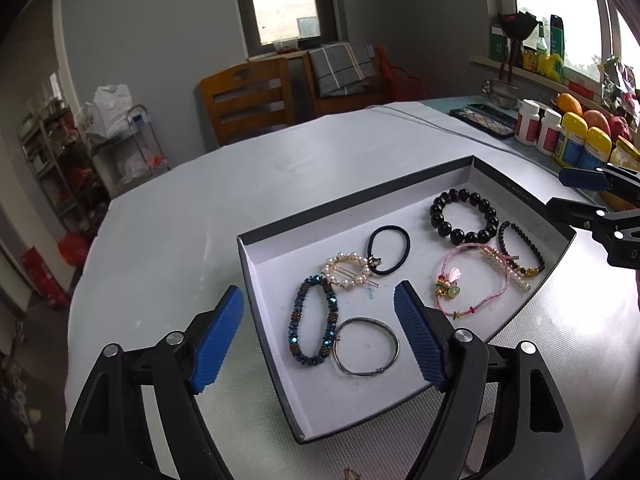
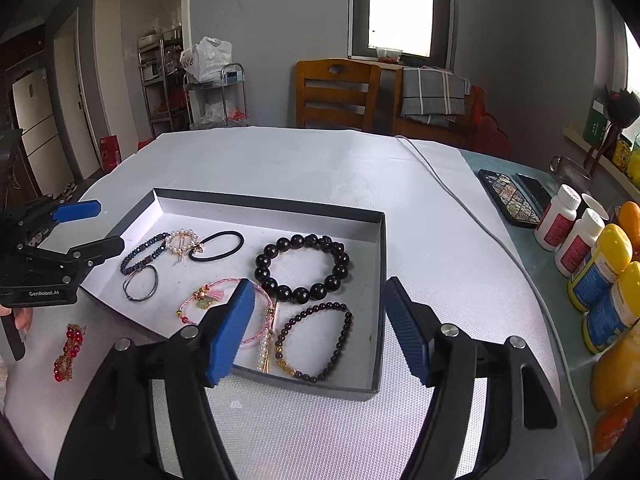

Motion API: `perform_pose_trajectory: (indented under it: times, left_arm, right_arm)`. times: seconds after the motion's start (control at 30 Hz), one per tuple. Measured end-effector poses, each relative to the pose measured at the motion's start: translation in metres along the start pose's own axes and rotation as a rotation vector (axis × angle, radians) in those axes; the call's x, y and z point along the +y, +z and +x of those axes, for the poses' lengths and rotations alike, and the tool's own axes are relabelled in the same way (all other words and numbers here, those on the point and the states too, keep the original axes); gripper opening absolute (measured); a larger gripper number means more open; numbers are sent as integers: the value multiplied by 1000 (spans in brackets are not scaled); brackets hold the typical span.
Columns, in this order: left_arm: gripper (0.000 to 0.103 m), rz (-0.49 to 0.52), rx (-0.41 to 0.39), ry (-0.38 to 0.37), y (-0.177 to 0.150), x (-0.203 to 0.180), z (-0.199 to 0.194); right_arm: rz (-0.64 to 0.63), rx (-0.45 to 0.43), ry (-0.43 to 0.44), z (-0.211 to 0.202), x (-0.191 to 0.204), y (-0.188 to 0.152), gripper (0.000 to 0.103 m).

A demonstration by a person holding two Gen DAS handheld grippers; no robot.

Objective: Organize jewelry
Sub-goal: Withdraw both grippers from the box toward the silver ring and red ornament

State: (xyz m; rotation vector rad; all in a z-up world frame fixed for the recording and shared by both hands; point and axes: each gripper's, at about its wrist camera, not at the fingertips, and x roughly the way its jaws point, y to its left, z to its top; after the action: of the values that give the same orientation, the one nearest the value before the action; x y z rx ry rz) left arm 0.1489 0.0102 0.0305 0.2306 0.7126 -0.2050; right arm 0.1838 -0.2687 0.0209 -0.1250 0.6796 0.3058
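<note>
Blue ribbed pads on black arms, spread wide and empty: left gripper poised above the near-left corner of the shallow grey-walled, white-floored cardboard box. Same on the other side: right gripper gaping, nothing between its pads, hanging over the box's near edge.

Straight ahead of the left gripper, between its fingers: blue and bronze beaded bracelet touching a thin plain silver bangle. Just beyond, a round pearl hair clip touching a black elastic hair tie. Further off toward the right: pink cord bracelet with small charms, white pearl strand lying across it, small dark-bead bracelet with gold charms, and at the far end a large black-bead bracelet.

Out to the left of the right gripper, well apart from the box, on the white textured table cover: red-bead and gold chain piece, still outside.

Judged nearly done: eight pieces already boxed, one red piece seemingly left to collect. Probably the left gripper's job, being nearer. Overlaps among the pink cord and pearl strand perhaps worth separating afterwards.
</note>
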Motion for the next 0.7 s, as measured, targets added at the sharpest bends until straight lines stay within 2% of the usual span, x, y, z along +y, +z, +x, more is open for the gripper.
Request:
perform_pose_trajectory:
  times: [0.07,0.23,0.47,0.6,0.7]
  left_arm:
    - [84,-10,-14,11,-1,1,-5]
    - [90,-34,-46,28,-5,2,-22]
    - [95,-51,-91,42,-19,4,-53]
    - [96,-42,-112,74,-32,4,-68]
    - [96,-83,-103,83,-43,5,-72]
  right_arm:
    - [3,-16,5,-7,1,-2,82]
    - [17,-47,18,-22,4,-9,97]
    - [1,-62,44,-38,17,-21,97]
    - [3,-63,57,-44,24,-28,97]
    - [3,-58,58,-46,30,-34,97]
